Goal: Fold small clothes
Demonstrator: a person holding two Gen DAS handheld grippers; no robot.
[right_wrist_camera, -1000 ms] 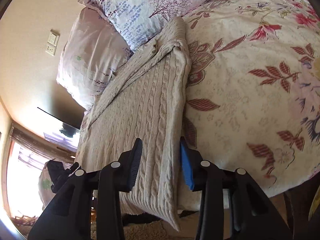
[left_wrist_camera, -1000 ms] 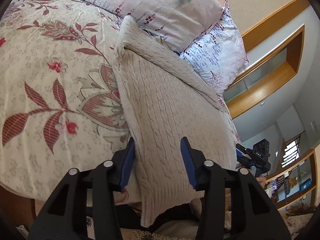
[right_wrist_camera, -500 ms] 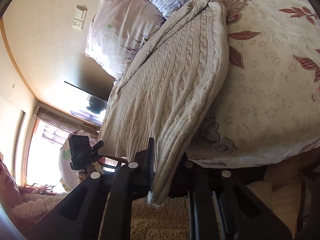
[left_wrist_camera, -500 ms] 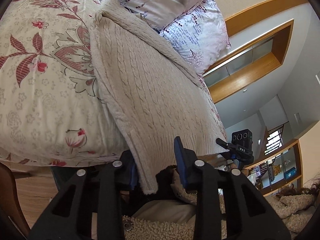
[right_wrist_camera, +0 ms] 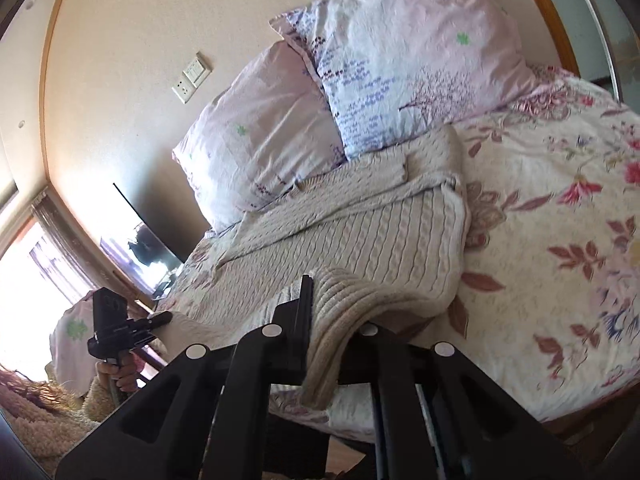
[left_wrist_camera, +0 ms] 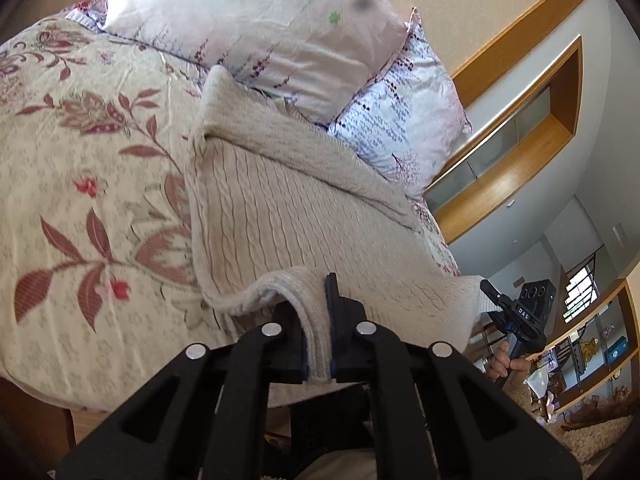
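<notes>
Nearest, the left gripper (left_wrist_camera: pixel 318 320) pinches one corner of the sweater's (left_wrist_camera: pixel 288 208) hem, and the right gripper (right_wrist_camera: pixel 320 320) is clamped on the other corner — both lifted just off the bed's edge so the hem curls up. The cream cable-knit sweater lies flat on the floral quilt (left_wrist_camera: pixel 80 200), a sleeve folded across its far end. Beyond it, two pale pillows (right_wrist_camera: pixel 400 64) lean against the wall — one tucked behind the other.

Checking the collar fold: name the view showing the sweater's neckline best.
Right wrist: the sweater shows its neckline open toward the camera below the pillows. Left wrist shows it edge-on only.
</notes>
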